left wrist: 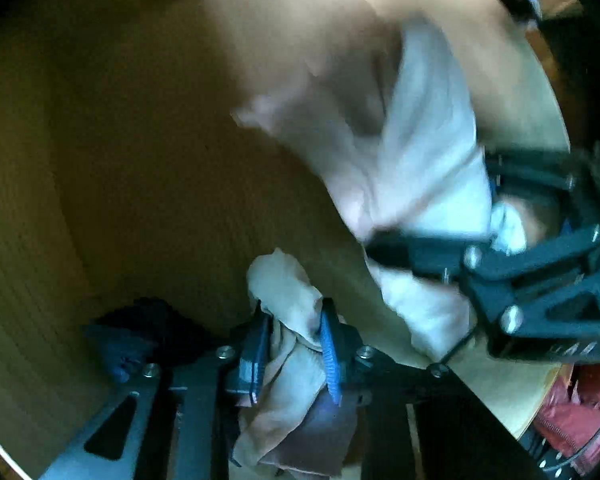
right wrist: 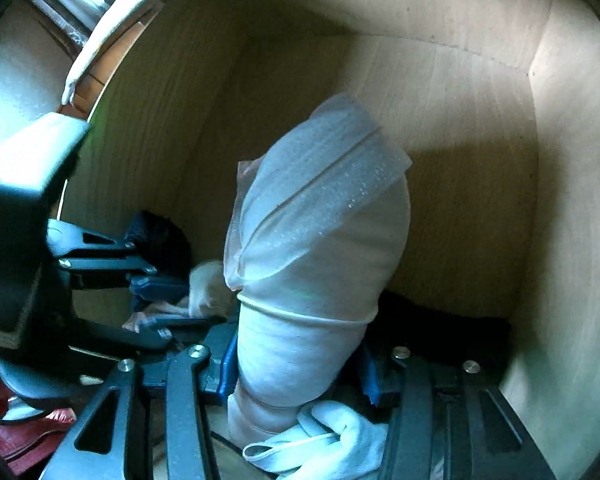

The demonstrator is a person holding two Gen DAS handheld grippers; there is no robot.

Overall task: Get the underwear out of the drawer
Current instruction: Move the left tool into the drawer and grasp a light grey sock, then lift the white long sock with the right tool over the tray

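Note:
A white pair of underwear [right wrist: 320, 220] stands bunched up inside the pale wooden drawer [right wrist: 480, 100], with my right gripper [right wrist: 296, 364] shut on its lower part between blue pads. In the left wrist view the same white cloth [left wrist: 420, 140] is blurred, with the right gripper [left wrist: 452, 208] clamped on it at the right. My left gripper [left wrist: 294, 312] is shut on a smaller beige piece of underwear [left wrist: 284, 280] near the drawer floor [left wrist: 100, 160]. From the right wrist view the left gripper [right wrist: 176, 302] sits at the left, holding that beige cloth [right wrist: 208, 288].
A dark garment [left wrist: 140, 332] lies in the drawer corner beside the left gripper, also seen as a dark heap [right wrist: 160, 236]. More dark cloth [right wrist: 452, 328] lies at the right wall. A red item [left wrist: 572, 412] sits outside the drawer.

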